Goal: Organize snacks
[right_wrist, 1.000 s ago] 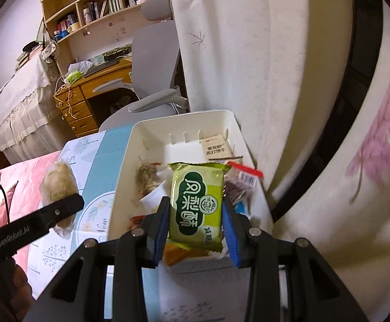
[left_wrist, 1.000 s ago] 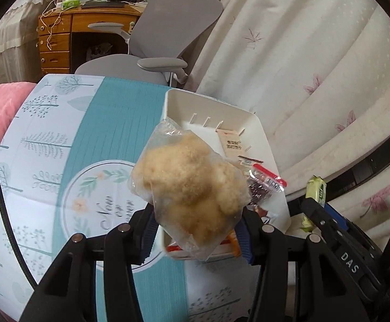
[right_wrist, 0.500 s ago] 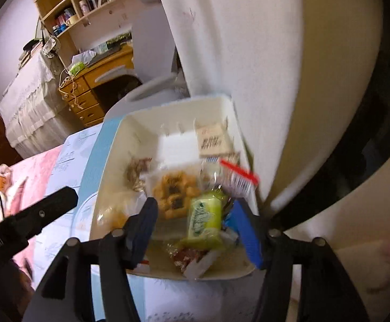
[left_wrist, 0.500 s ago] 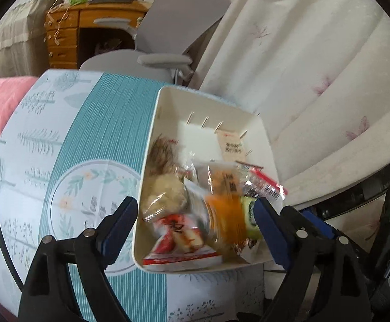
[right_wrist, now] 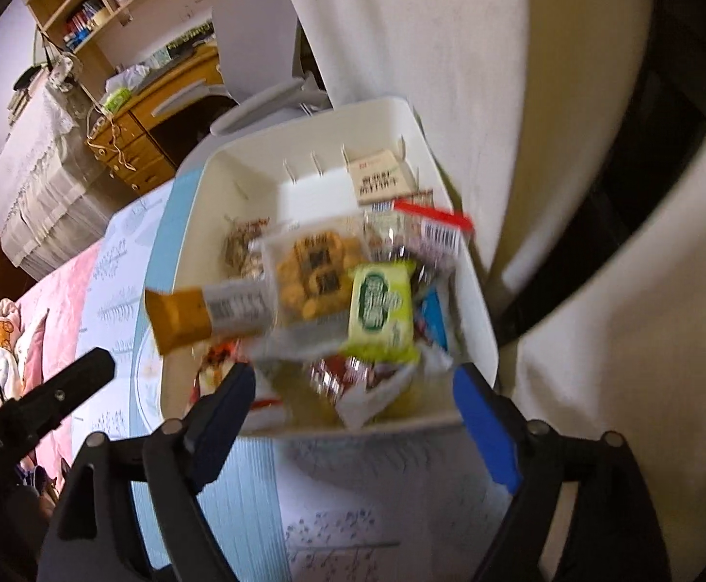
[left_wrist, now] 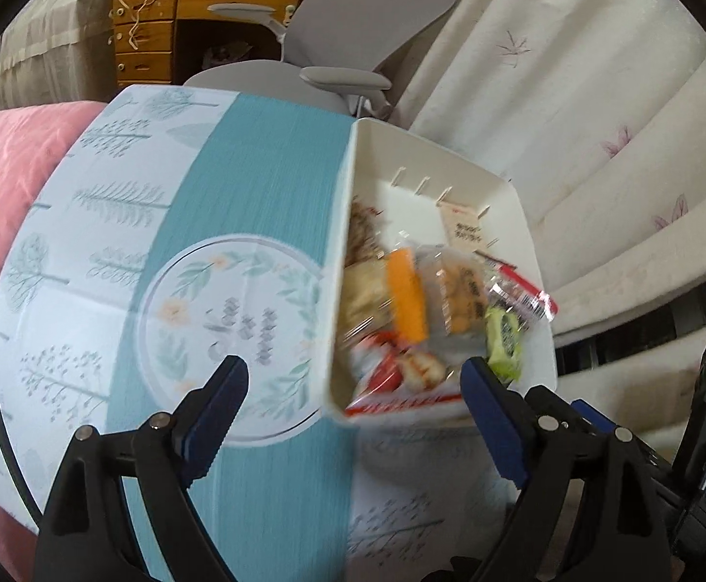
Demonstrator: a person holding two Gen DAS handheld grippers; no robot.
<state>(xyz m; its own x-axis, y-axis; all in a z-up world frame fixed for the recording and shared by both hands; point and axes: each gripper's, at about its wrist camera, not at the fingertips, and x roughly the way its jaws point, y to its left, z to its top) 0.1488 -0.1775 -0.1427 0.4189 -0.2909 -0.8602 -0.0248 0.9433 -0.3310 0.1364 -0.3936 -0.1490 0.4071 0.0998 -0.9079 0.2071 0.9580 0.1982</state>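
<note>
Bin (right_wrist: 469, 286): white plastic, open-topped, on the bench (left_wrist: 265, 203) at its right side, close to the curtain (left_wrist: 595, 111); slotted far wall.
Snacks: all piled inside the bin; none seen loose on the bench.
Green pack (right_wrist: 382, 310): on top of the pile, right of centre, lying flat, label up.
Biscuit bag (right_wrist: 316, 271): clear film, round biscuits showing; just left of the green pack and touching it.
Orange bar (right_wrist: 192, 315): long wrapper, sticking out over the bin's left rim.
Card box (right_wrist: 377, 179): small, at the far wall.
Left gripper (left_wrist: 353, 388): jaws wide and empty, above the bin's near corner.
Right gripper (right_wrist: 353, 393): jaws opening, nothing between them; just above the near rim.
Handling, by my judgement: every packet is light; film wrappers are slippery and crumple, so pinch across the flat middle, not the crimped ends. Biscuits would crack under a hard squeeze; close gently. The bar is stiffer; take it at mid-length. The bin is rigid; lift it by a side wall.
Risk: the overhanging bar may tip out if nudged.
Blur: the lower packets are smeared; their kinds cannot be told.
</note>
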